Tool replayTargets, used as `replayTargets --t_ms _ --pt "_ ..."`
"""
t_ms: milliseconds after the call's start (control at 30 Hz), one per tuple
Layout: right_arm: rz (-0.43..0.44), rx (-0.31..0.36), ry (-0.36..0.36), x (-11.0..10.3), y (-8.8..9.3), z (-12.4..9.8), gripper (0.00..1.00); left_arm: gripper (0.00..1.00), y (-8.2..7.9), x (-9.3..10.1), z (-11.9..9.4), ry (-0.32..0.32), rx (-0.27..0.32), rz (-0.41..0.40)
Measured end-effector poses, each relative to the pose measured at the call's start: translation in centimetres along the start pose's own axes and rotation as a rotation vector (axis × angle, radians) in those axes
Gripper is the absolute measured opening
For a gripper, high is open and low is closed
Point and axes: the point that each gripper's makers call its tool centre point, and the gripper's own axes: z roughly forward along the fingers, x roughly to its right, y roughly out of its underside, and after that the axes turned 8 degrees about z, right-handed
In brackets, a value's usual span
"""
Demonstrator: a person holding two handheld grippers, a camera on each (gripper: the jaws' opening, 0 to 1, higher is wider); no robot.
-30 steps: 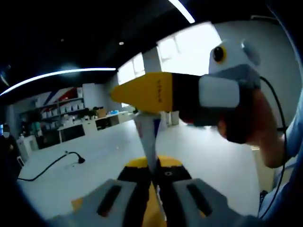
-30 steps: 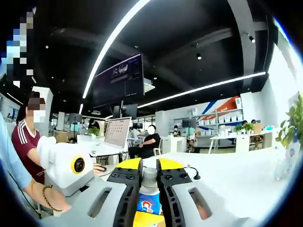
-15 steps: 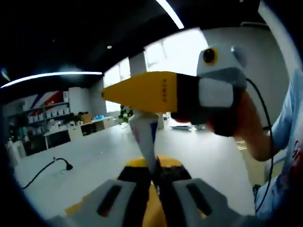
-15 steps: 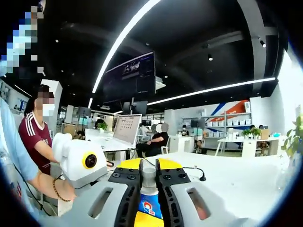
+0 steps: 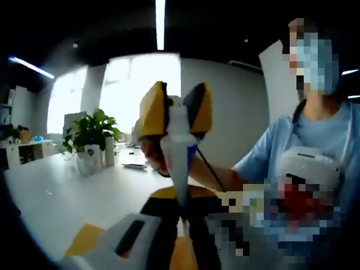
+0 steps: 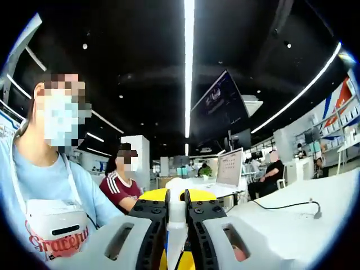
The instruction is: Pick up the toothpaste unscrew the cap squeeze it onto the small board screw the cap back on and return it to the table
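Note:
A white toothpaste tube (image 5: 179, 163) stands upright in the air in the left gripper view. My left gripper (image 5: 181, 198) is shut on its flat tail end at the bottom. At the tube's top, my right gripper (image 5: 175, 112) comes in end-on, its yellow-tipped jaws closed around the cap end. In the right gripper view, my right gripper (image 6: 176, 197) is shut on the cap (image 6: 176, 211), and the white tube body (image 6: 175, 244) runs down between the jaws. The small board is hidden.
A person in a light blue shirt (image 5: 292, 146) stands close behind the tube. A white table (image 5: 50, 191) carries a potted plant (image 5: 90, 135). Another white table (image 6: 315, 197) holds a black cable (image 6: 287, 207) and a laptop (image 6: 228, 169); people sit behind it.
Both views have swung round toward the person in blue. In the left gripper view the right gripper now appears end-on instead of side-on. Both grips on the tube hold.

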Motion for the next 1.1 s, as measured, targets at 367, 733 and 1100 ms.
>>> replayTargets --t_ms 367,733,1100 --pt "0.007 -0.013 -0.047 0.0 -0.3 -1.0 0.1 0.04 0.1 -0.3 0.8 0.011 0.034 -0.075" --pt "-0.072 -0.005 0.052 1.3 0.3 -2.3 0.11 0.03 1.4 -1.0 1.1 -0.099 -0.054 -0.009" --pt "-0.136 0.085 0.336 1.7 -1.6 -2.1 0.42 0.03 2.4 -3.3 0.5 -0.373 -0.147 0.015"
